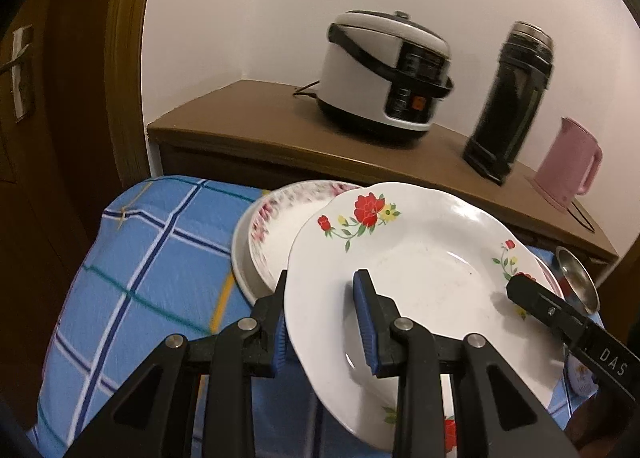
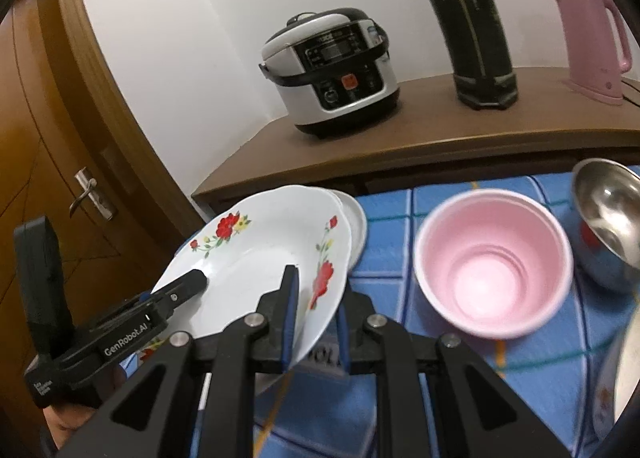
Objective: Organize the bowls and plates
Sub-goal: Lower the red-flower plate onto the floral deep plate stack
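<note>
We see a white plate [image 1: 420, 258] w/ red flowers; behind it, bowl [image 1: 280, 218] w/ pink florals. Right of plate: pink cup [image 2: 494, 262]. Blue checked cloth [image 1: 152, 242] under plate.

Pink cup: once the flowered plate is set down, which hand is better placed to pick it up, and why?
Probably the right: the pink cup stands just ahead of the right gripper; the left view misses it.

Dim warm indoor light, motion blur, fisheye-warped edges w/ dark corners.
</note>
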Tool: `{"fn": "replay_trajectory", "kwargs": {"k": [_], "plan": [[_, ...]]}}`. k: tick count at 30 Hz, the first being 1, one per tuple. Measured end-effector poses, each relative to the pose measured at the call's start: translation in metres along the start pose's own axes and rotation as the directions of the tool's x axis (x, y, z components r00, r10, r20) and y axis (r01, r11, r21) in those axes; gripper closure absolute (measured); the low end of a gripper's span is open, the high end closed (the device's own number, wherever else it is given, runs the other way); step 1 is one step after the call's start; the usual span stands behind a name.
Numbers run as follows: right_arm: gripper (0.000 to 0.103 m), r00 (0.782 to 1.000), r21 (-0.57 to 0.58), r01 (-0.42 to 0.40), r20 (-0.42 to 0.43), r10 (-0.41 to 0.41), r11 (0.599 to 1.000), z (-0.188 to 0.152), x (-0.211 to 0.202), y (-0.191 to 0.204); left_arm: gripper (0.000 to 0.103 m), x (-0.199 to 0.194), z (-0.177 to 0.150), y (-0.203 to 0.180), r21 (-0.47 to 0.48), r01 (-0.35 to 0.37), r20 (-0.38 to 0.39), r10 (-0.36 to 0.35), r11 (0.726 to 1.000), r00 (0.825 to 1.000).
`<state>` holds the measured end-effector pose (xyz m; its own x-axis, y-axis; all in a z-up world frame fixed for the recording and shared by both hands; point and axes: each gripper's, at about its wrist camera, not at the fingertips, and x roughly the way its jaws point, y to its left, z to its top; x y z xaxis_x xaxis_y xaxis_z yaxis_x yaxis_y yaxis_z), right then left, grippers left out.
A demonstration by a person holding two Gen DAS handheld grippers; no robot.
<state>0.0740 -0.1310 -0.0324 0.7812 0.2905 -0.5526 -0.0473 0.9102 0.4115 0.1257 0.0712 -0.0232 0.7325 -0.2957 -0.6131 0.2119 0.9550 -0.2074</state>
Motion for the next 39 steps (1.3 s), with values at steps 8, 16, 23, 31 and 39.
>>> {"fn": "replay_trajectory", "kwargs": {"k": [8, 16, 23, 31, 39], "plan": [[0.086, 1.000, 0.019, 0.004, -0.031, -0.003, 1.000, 0.020, 0.055, -0.003, 0.071, 0.041, 0.018, 0.016, -0.012, -0.041, -0.021, 0.041, 0.999, 0.999], [0.086, 0.998, 0.037, 0.016, -0.055, -0.014, 0.999, 0.027, 0.085, -0.010, 0.071, 0.065, 0.027, 0.025, -0.020, -0.064, -0.043, 0.063, 0.998, 0.997], [0.085, 0.998, 0.026, 0.035, -0.046, -0.034, 0.999, 0.025, 0.091, -0.012, 0.070, 0.072, 0.026, 0.022, -0.016, -0.070, -0.049, 0.069, 0.997, 0.996], [0.085, 0.998, 0.013, 0.048, -0.046, -0.047, 0.999, 0.023, 0.091, -0.010, 0.070, 0.075, 0.023, 0.019, 0.007, -0.084, -0.037, 0.084, 0.996, 0.996], [0.084, 0.997, 0.030, 0.051, -0.061, -0.049, 0.998, 0.023, 0.093, -0.012, 0.070, 0.076, 0.023, 0.016, 0.023, -0.105, -0.035, 0.106, 0.994, 0.994]]}}
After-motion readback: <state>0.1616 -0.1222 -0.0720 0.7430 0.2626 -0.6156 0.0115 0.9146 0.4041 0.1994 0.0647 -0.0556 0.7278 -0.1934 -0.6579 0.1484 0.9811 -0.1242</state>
